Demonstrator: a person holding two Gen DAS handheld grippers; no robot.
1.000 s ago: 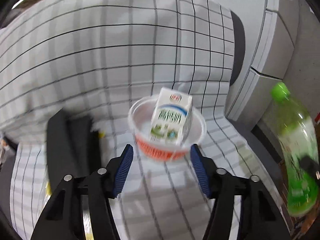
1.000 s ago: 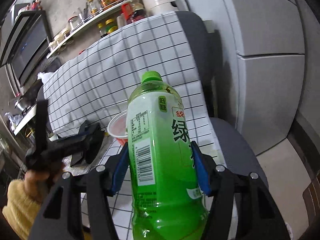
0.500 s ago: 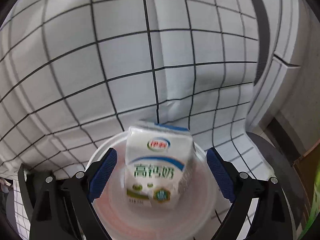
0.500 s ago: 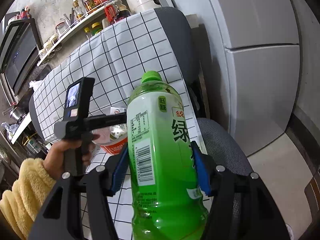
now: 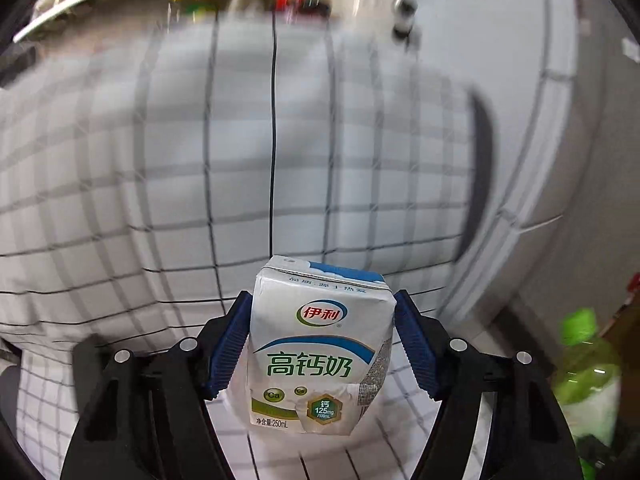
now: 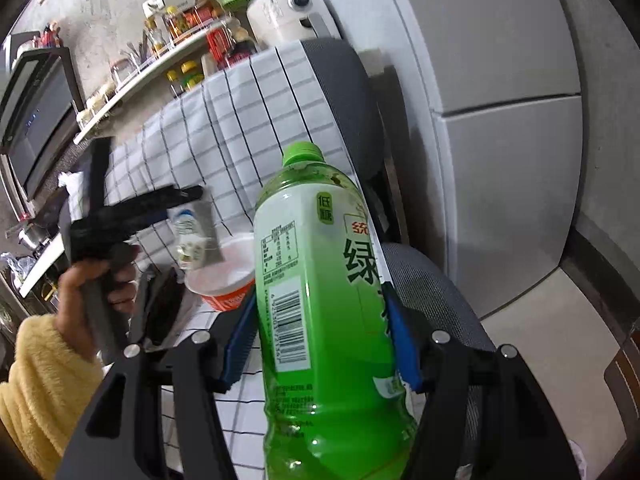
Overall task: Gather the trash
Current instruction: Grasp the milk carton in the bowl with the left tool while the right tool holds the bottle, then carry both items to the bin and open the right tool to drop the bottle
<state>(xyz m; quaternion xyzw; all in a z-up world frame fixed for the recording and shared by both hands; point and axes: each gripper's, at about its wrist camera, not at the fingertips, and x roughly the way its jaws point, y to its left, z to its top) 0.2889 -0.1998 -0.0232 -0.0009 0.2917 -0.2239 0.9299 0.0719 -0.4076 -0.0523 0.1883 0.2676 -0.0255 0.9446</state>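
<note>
My left gripper [image 5: 322, 344] is shut on a white milk carton [image 5: 320, 356] with green lettering and holds it upright above the chair. In the right wrist view the same carton [image 6: 188, 236] hangs just above a white and red bowl [image 6: 224, 276] on the chair seat. My right gripper [image 6: 320, 340] is shut on a green tea bottle [image 6: 320, 300] with a green cap, held upright. The bottle also shows at the right edge of the left wrist view [image 5: 588, 364].
A chair draped in a white checked cloth [image 5: 200, 160] fills the background. A black object [image 6: 160, 312] lies on the seat beside the bowl. A grey cabinet [image 6: 500, 120] stands to the right. A shelf with jars [image 6: 168, 52] and a white appliance [image 6: 288, 12] are behind.
My left gripper closed on the milk carton and lifted it out of the bowl. The right gripper kept hold of the bottle and shifted slightly.
</note>
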